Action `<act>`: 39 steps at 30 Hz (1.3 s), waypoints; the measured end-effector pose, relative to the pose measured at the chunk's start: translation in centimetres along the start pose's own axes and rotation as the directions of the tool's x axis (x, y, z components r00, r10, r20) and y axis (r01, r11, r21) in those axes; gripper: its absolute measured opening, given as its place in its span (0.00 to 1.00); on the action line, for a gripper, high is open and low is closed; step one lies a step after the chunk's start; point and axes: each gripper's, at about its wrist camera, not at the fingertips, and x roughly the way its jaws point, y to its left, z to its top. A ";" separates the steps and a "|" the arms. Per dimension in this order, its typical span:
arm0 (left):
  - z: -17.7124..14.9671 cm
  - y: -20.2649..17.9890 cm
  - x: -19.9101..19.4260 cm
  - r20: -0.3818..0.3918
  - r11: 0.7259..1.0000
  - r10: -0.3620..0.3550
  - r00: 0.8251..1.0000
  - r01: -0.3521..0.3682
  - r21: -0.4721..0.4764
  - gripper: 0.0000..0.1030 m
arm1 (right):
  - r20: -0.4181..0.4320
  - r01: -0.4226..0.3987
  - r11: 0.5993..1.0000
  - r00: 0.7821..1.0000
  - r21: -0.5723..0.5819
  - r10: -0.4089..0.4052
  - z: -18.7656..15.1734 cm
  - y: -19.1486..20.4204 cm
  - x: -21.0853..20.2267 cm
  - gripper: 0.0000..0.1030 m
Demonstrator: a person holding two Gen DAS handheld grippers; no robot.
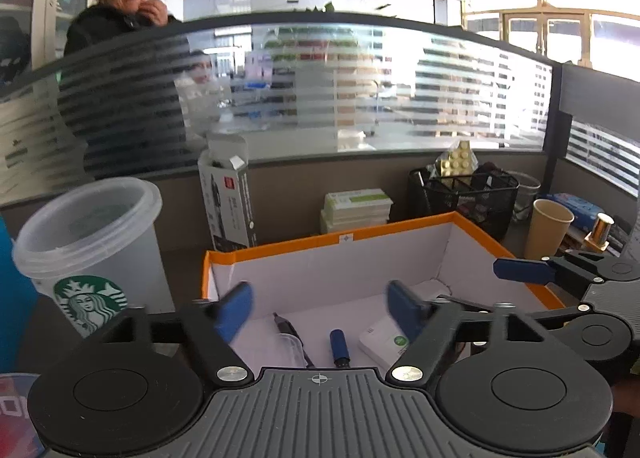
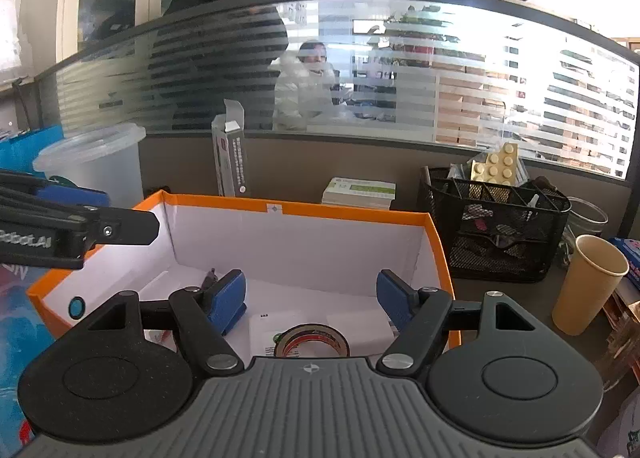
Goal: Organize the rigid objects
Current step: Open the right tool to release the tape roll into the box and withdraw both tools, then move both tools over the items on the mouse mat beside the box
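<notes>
- Left wrist view: left claw point(image 1: 320, 308) spread apart, empty, above orange-rimmed box point(image 1: 400, 230). Pen point(image 1: 290, 338), blue cylinder point(image 1: 339, 346) and white card box point(image 1: 384, 342) lying inside. Starbucks cup point(image 1: 90, 250) standing outside on surface; best approached level, clear of the rim.
- Right wrist view: right claw point(image 2: 312, 298) spread apart, empty, over same box point(image 2: 300, 206). Tape roll point(image 2: 314, 340) resting inside on white carton. Paper cup point(image 2: 588, 282) outside, a likely next pick.

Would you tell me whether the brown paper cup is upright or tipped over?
Upright: the brown paper cup stands on its base beside the mesh organizer, open mouth up.
</notes>
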 end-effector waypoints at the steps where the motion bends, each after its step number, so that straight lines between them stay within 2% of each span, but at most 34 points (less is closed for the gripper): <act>1: -0.1 -0.1 -0.5 0.008 1.000 0.003 1.000 -0.003 0.004 0.83 | 0.005 0.000 1.000 1.000 0.003 0.000 -0.1 0.0 -0.3 0.70; 5: -0.3 -0.5 -1.7 0.016 1.000 0.003 1.000 -0.004 0.008 0.88 | 0.026 0.011 1.000 1.000 0.014 -0.012 -0.5 0.1 -1.8 0.74; 8: -0.6 -0.7 -2.5 0.022 1.000 0.005 1.000 -0.005 0.004 0.93 | 0.043 0.024 1.000 0.999 0.019 -0.025 -0.8 0.2 -3.0 0.80; 11: -0.9 -0.8 -3.2 0.024 1.000 0.002 1.000 -0.002 0.002 0.93 | 0.055 0.038 0.999 0.998 0.019 -0.039 -1.1 0.4 -4.2 0.83; 28: -2.9 -0.2 -8.3 0.079 0.999 -0.023 0.997 0.026 -0.042 0.99 | 0.094 0.134 0.991 0.987 -0.030 -0.130 -2.2 2.0 -10.8 0.89; 39: -4.9 0.0 -9.7 0.055 0.999 -0.041 0.998 0.043 -0.034 0.99 | 0.061 0.192 0.980 0.980 -0.042 -0.190 -4.2 2.1 -12.7 0.90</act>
